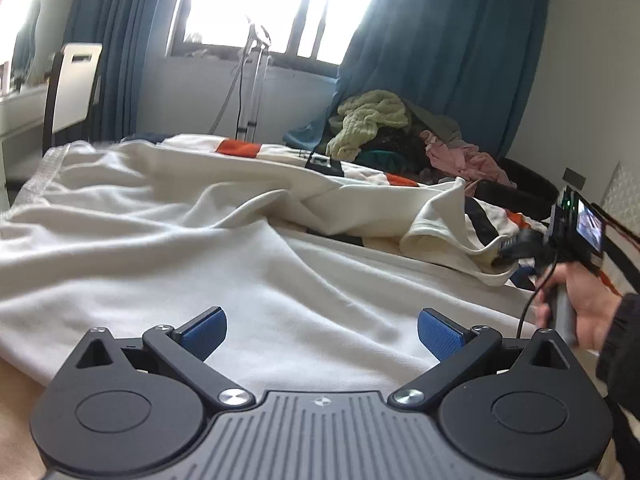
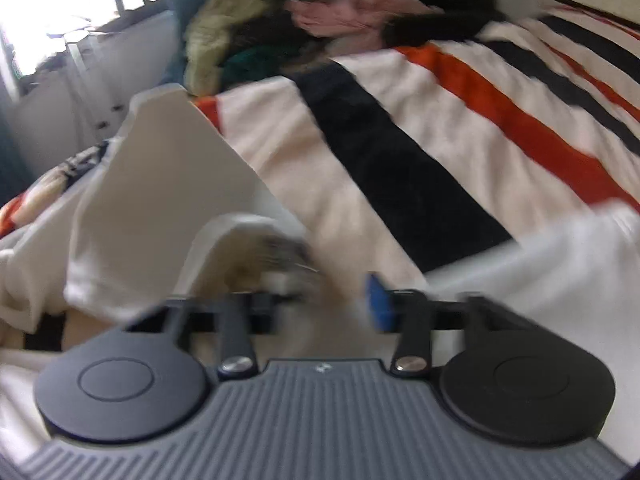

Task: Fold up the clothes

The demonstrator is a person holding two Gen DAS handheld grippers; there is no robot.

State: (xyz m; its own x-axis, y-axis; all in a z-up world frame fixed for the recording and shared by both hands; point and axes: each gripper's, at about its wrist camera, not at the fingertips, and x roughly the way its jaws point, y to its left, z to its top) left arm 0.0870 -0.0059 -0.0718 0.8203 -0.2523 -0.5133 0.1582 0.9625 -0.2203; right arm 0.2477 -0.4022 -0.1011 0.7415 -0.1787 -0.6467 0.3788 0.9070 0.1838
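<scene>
light: daylight through blown-out window (image 1: 276,4) | left wrist view: sharp, fisheye-bent edges | right wrist view: heavy motion blur

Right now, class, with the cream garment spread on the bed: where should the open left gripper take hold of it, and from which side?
Probably the stitched hem at the cream garment's far left edge. It lies flat and exposed, a firm thick edge, so the left gripper, jaws wide open, could slide in from the left. The right gripper is already busy at the sleeve.
</scene>
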